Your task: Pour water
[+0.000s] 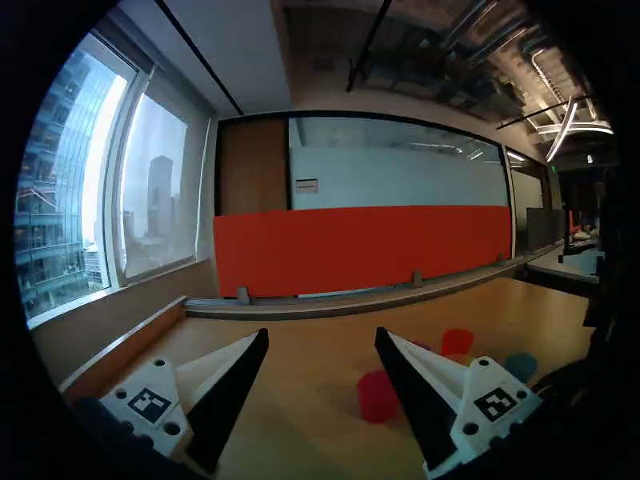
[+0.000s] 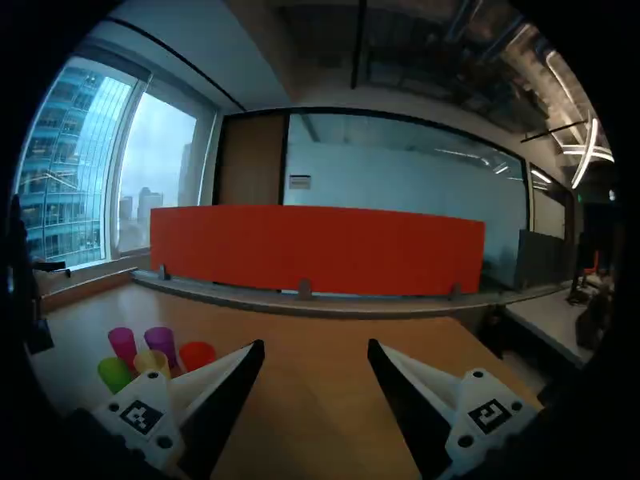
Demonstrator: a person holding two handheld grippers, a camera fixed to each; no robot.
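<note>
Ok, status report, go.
Left gripper open, empty. Right gripper open, empty. Cups clustered on desk, untouched. Nothing between fingers and cups.

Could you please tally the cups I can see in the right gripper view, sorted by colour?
Pink cup: 1
Purple cup: 1
Orange cup: 1
Green cup: 1
Yellow cup: 1
Total: 5 cups

Both views low over desk (image 1: pixel 320 364), facing partition (image 1: pixel 360 248).
</note>
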